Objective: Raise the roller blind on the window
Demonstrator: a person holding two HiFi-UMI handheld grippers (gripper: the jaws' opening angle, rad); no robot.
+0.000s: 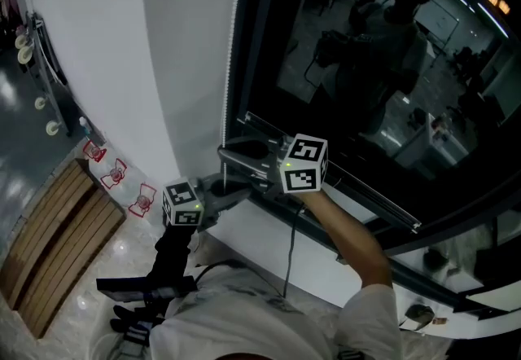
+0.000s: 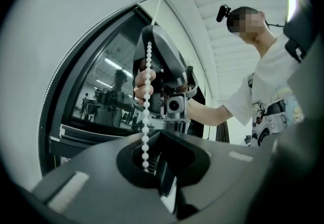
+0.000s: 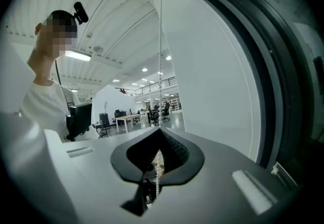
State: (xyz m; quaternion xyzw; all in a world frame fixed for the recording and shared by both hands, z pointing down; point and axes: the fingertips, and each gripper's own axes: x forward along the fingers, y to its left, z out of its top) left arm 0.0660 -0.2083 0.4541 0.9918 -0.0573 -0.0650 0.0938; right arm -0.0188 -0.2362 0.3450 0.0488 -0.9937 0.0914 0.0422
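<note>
Bead chain (image 3: pixel 161 40) hangs plumb, long axis vertical, centre frame, along window (image 1: pixel 366 65) edge. My right tongs (image 3: pixel 161 137) pinch it. My left tongs (image 2: pixel 158 134) pressed together, chain dropping into hollow between jaws. Chain's lower end hidden there, upper run too thin to follow.

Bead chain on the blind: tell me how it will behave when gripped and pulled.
Likely floppy: the bead chain hangs as a thin string of small beads and should slacken unless pulled taut. Probably light for its length. Its round beads may catch in the shut right gripper rather than slip.
</note>
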